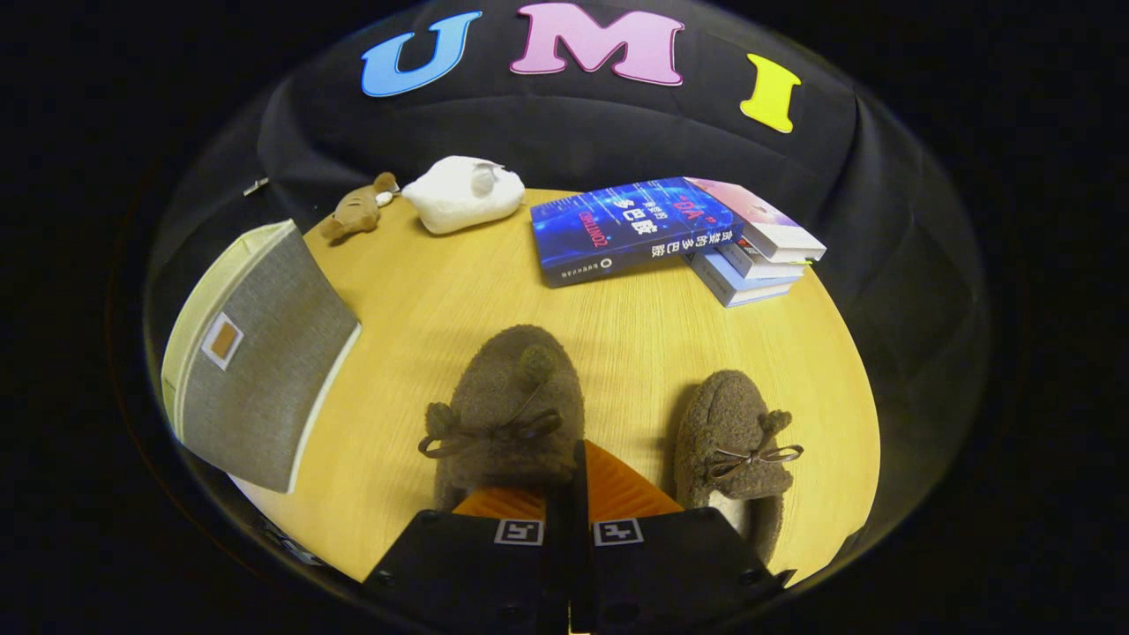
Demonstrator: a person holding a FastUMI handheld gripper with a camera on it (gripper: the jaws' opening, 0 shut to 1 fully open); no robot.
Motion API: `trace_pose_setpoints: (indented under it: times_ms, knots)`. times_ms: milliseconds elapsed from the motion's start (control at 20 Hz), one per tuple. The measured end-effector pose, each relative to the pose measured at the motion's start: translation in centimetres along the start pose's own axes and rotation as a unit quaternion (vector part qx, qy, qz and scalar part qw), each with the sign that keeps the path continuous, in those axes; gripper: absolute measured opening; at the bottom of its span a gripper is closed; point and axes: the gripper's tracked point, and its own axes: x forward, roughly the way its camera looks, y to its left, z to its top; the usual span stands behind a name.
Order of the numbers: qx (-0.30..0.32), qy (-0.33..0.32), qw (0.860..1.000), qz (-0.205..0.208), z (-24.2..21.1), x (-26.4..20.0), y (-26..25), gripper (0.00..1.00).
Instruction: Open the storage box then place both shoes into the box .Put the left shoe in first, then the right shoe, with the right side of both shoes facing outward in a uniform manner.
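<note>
Two brown fluffy shoes with bow laces are on the round wooden table (423, 291). The larger-looking shoe (507, 406) sits right at my gripper (578, 467), toe pointing away. The fingers (617, 489) are drawn together on its right rim, and the shoe covers part of the other finger. The second shoe (736, 437) rests on the table to the right of the fingers, apart from them. The grey fabric storage box (265, 353), with a cream edge and a small tag, stands to the left of both shoes. I cannot tell whether it is open.
A stack of books (670, 234) lies beyond the shoes at the back right. A white soft toy (463, 194) and a small brown plush (357, 212) sit at the back left. The table edge curves close behind the right shoe.
</note>
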Motion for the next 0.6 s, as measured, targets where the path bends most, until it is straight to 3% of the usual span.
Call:
trace_pose_setpoints:
  times_ms: [250, 600]
  knots:
    - [0.004, -0.052, 0.999, -0.003, 7.0, -5.2, 3.9, 0.06]
    - [0.037, -0.09, 0.993, 0.062, 15.0, -9.8, 16.1, 0.06]
